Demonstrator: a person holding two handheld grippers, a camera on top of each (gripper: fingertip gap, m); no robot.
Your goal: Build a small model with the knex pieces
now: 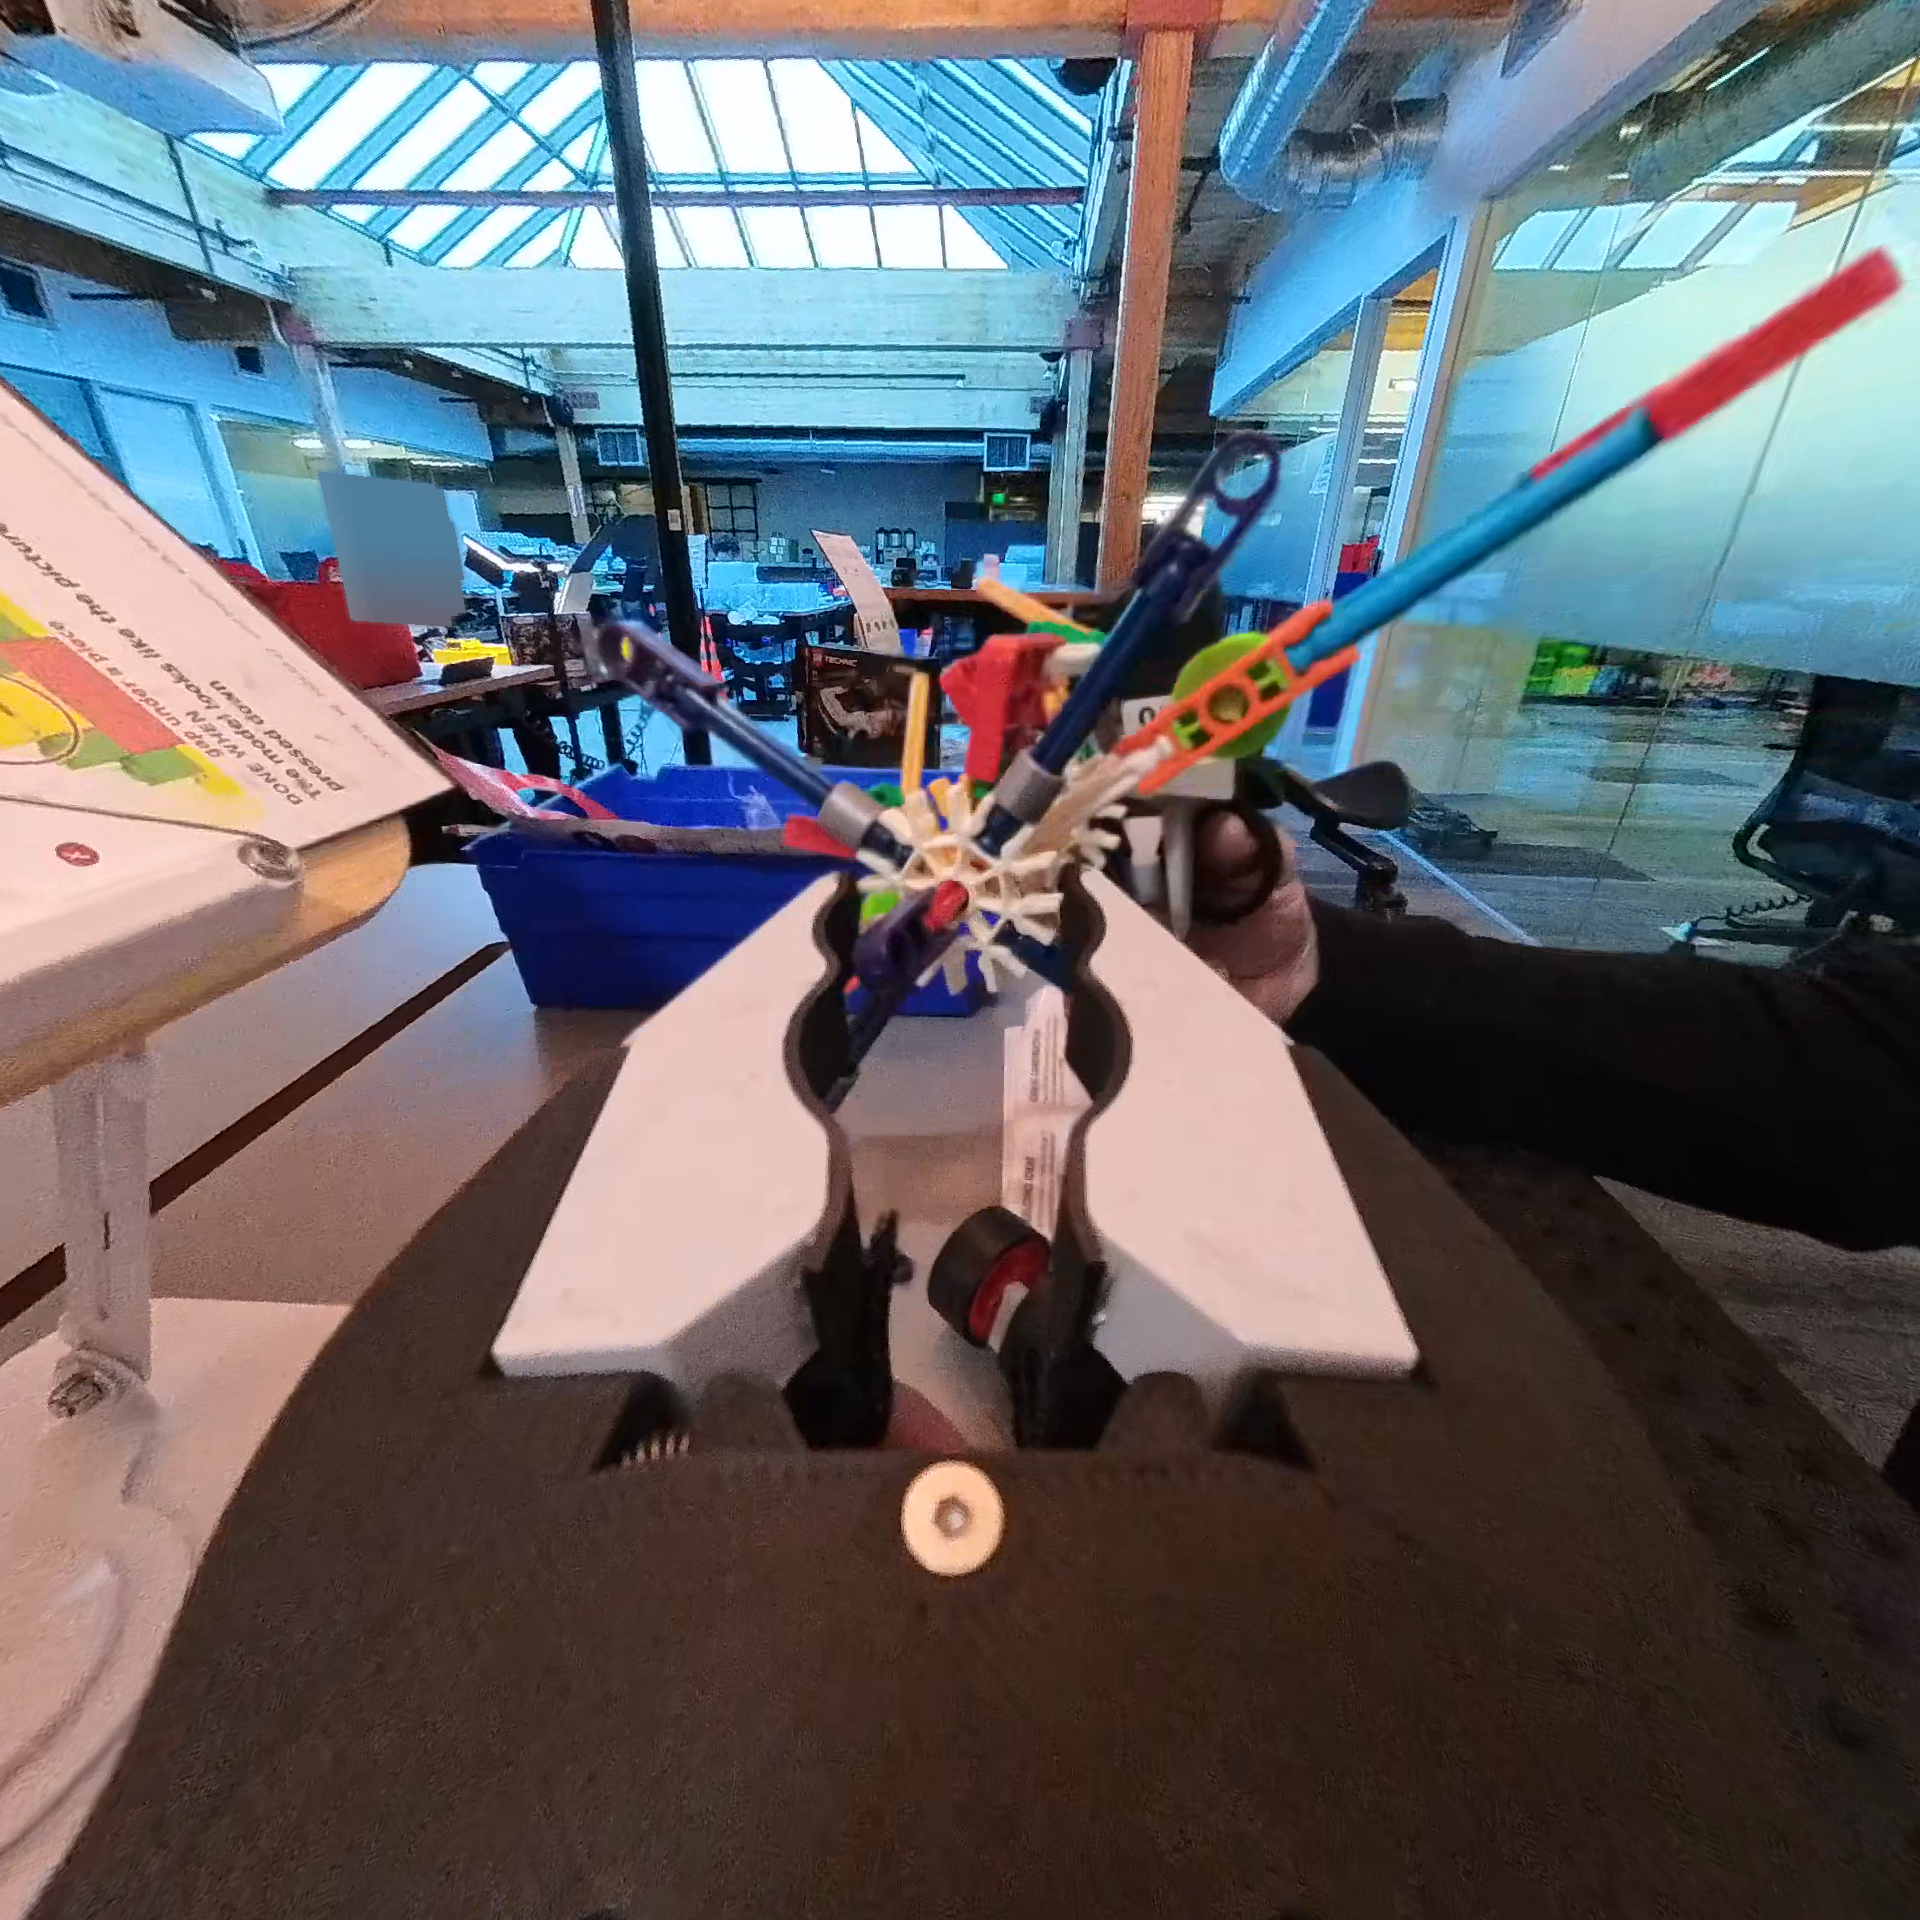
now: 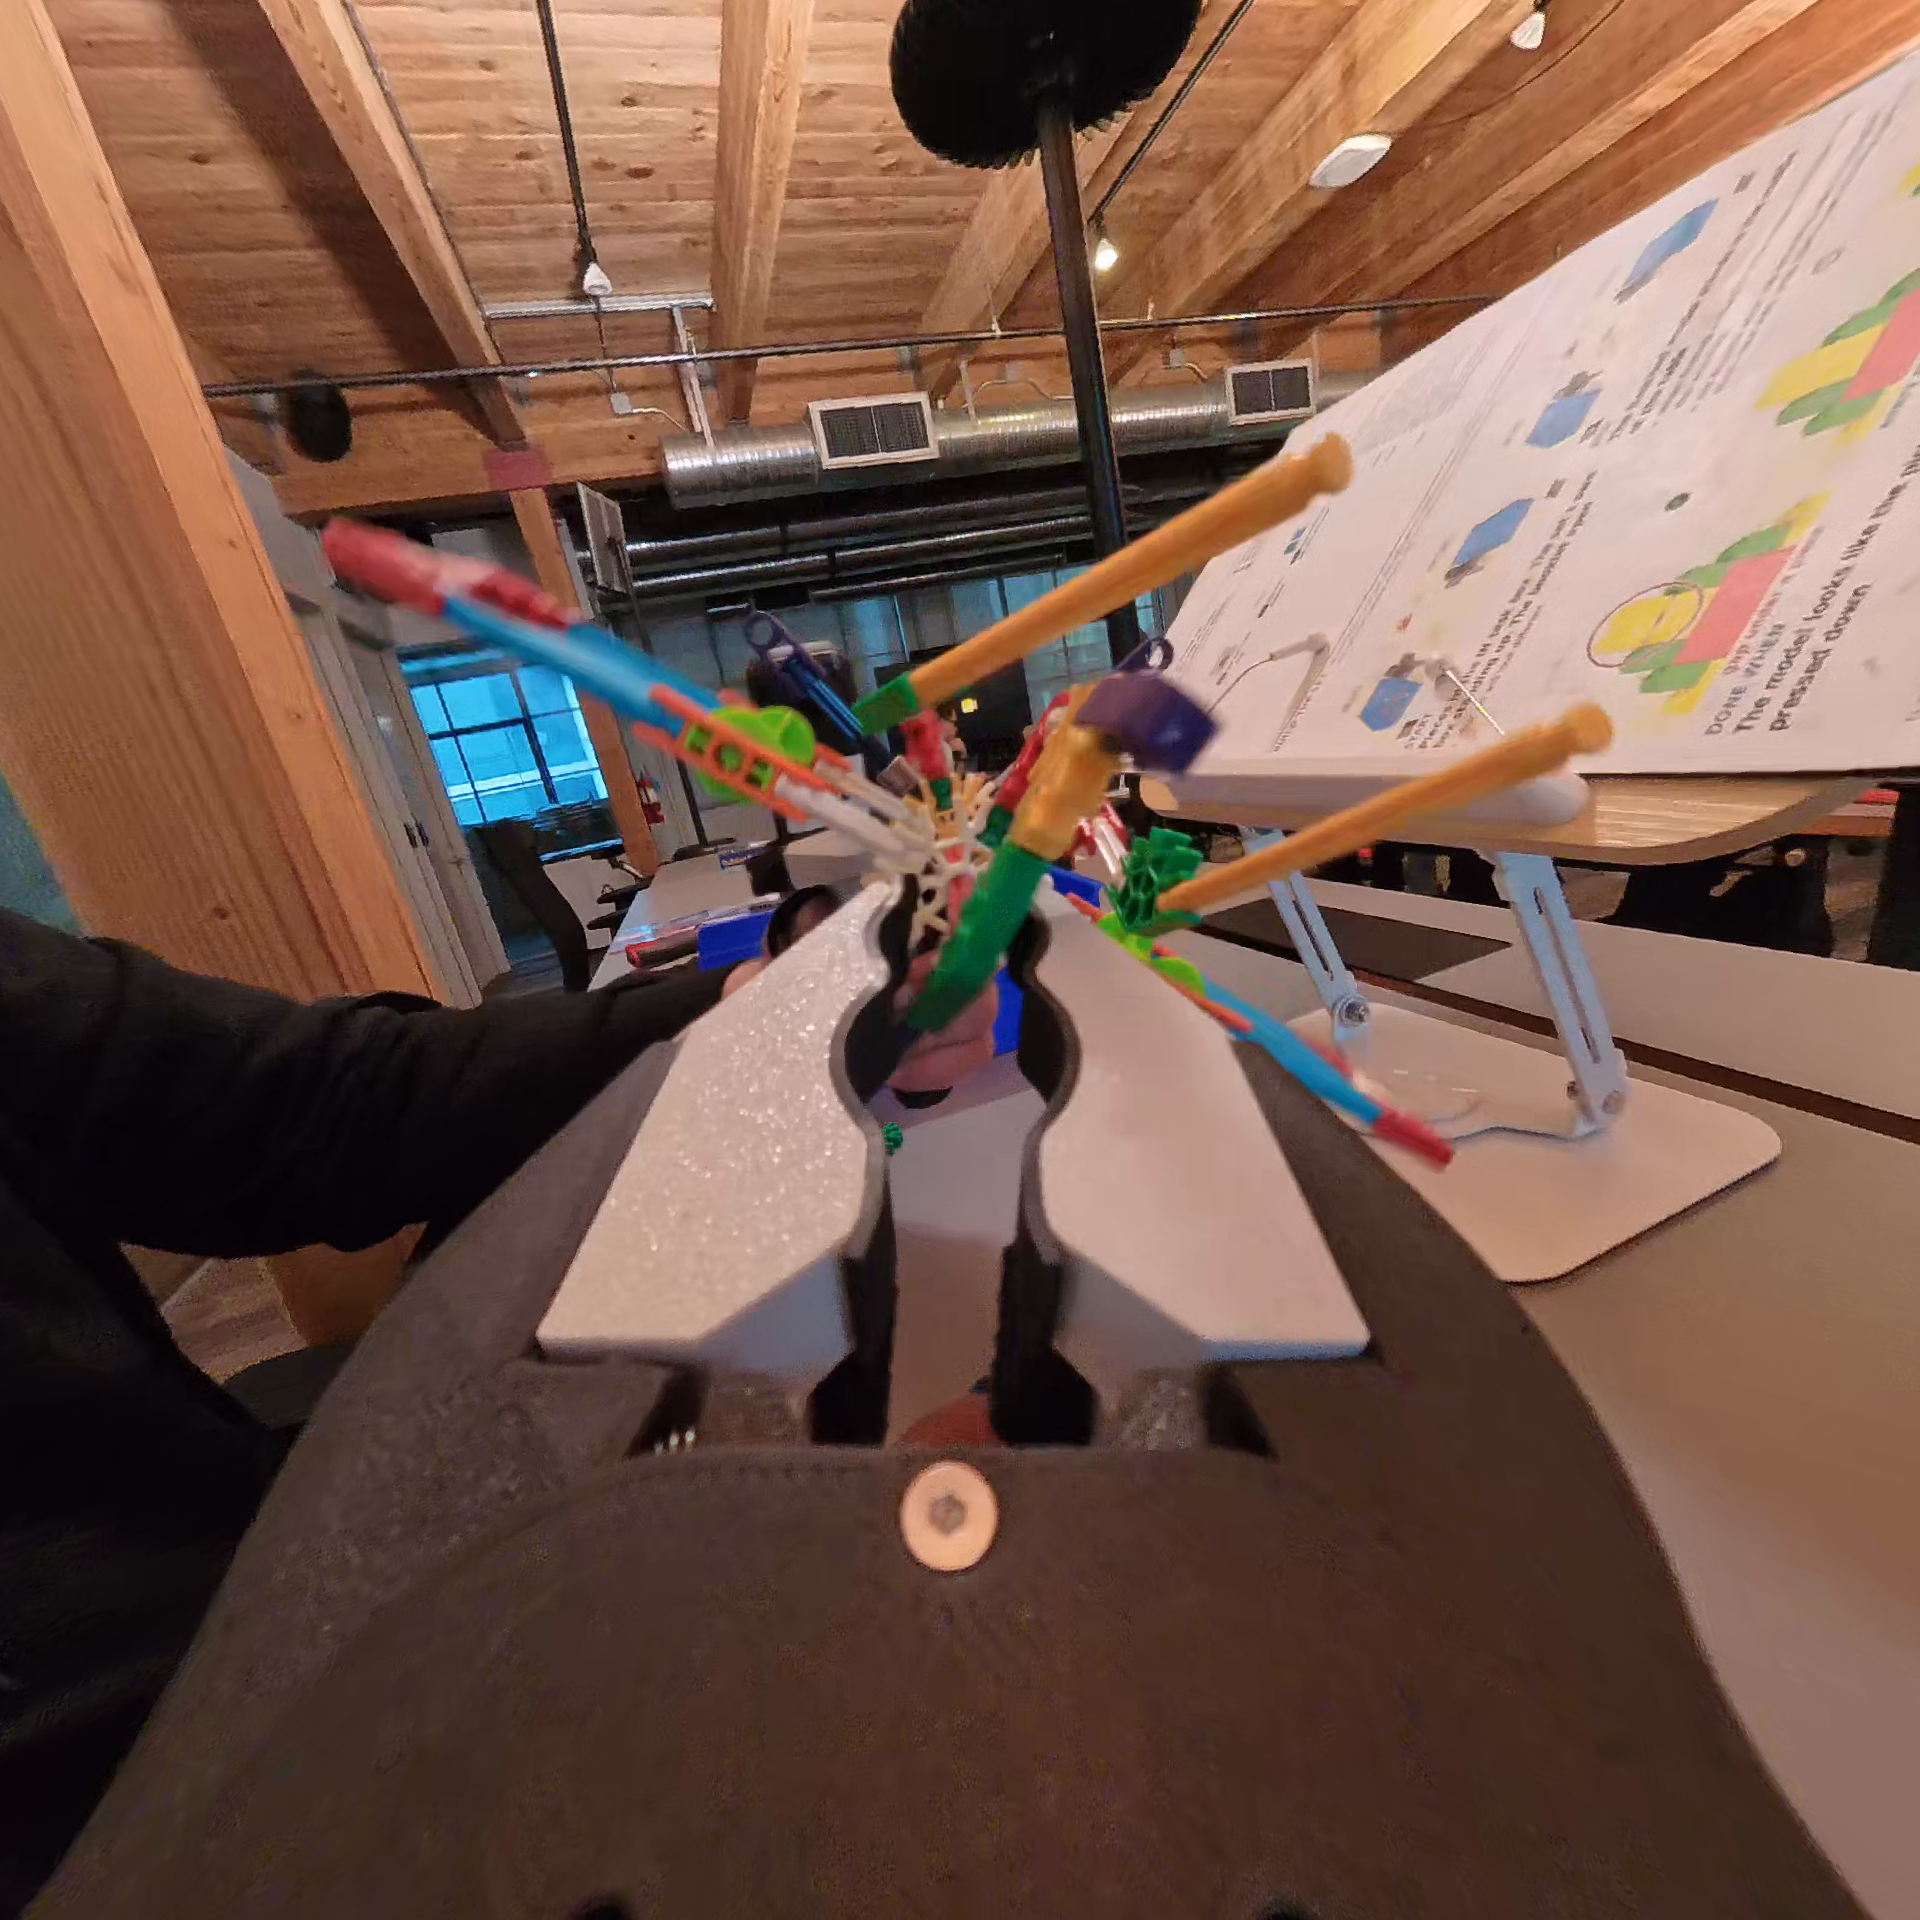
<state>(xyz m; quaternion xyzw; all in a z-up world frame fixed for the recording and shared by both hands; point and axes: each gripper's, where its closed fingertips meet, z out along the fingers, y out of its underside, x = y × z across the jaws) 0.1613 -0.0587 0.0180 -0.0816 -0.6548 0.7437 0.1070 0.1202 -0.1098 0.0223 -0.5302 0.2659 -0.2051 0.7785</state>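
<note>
A toy model of coloured plastic rods and connectors (image 1: 961, 862) is held up above the table between both grippers. It has white snowflake hubs at its centre, with dark blue, light blue, red and yellow rods fanning out. My left gripper (image 1: 956, 925) is closed around its purple and dark blue parts at the fingertips. My right gripper (image 2: 961, 935) is closed on a green rod (image 2: 982, 914) of the same model (image 2: 956, 821). The right gripper and the hand holding it (image 1: 1226, 862) show just behind the model in the left wrist view.
A blue bin (image 1: 644, 925) stands on the table behind the model. A printed instruction sheet on a tilted white stand (image 1: 156, 675) is at the left, and it also shows in the right wrist view (image 2: 1558, 540). A small black and red wheel (image 1: 987, 1273) and a paper tag (image 1: 1039, 1081) lie below. A black sleeve (image 2: 312, 1070) is visible.
</note>
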